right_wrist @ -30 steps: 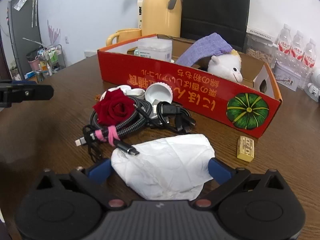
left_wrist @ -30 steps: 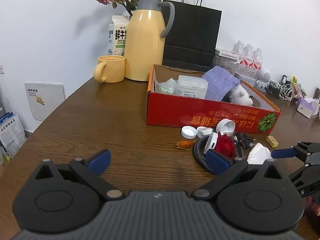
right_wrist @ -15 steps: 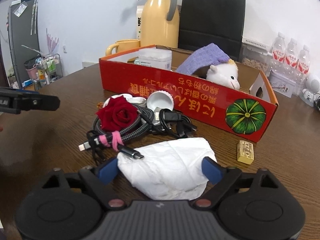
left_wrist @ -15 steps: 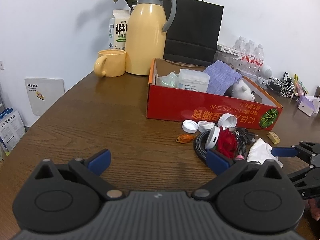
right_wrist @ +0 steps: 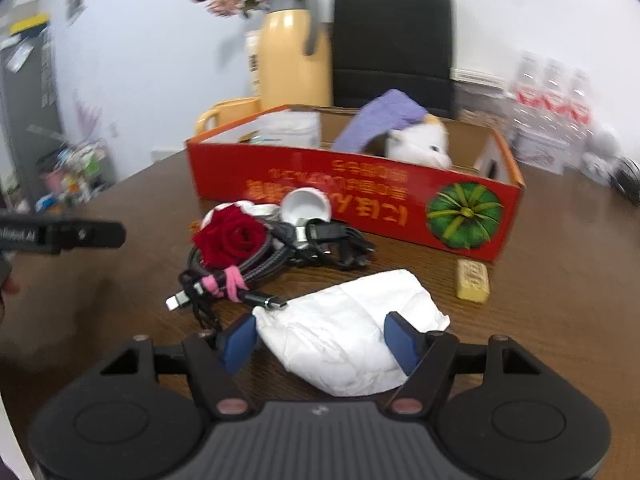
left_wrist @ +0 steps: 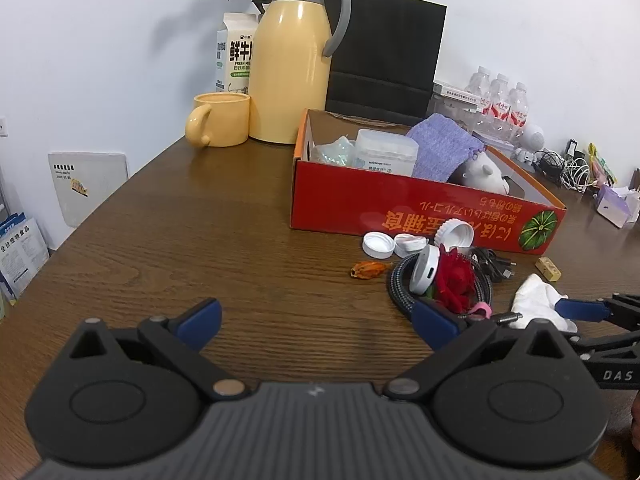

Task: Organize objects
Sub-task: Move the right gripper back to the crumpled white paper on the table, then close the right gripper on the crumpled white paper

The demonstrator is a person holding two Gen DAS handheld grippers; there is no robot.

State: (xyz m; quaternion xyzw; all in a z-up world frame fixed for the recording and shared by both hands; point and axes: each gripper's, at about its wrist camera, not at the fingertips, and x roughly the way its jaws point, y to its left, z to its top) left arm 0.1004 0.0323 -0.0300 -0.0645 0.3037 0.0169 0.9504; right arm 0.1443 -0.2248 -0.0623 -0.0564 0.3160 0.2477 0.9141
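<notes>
Closing around the crumpled white tissue (right_wrist: 344, 344), the right tongs (right_wrist: 322, 340) stand half open with a pad on each side of it, and whether they already press it I cannot tell; it lies on the desk (left_wrist: 200, 240) at 6 o'clock from the red box (right_wrist: 360, 200). The cable plug (right_wrist: 266, 301) touches the tissue at 10 o'clock, so it could be dragged along. The left tongs (left_wrist: 316, 320) hang wide open and empty.

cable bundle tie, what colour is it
Pink; the tie wraps the braided cable bundle, clearest in the right wrist view.
</notes>
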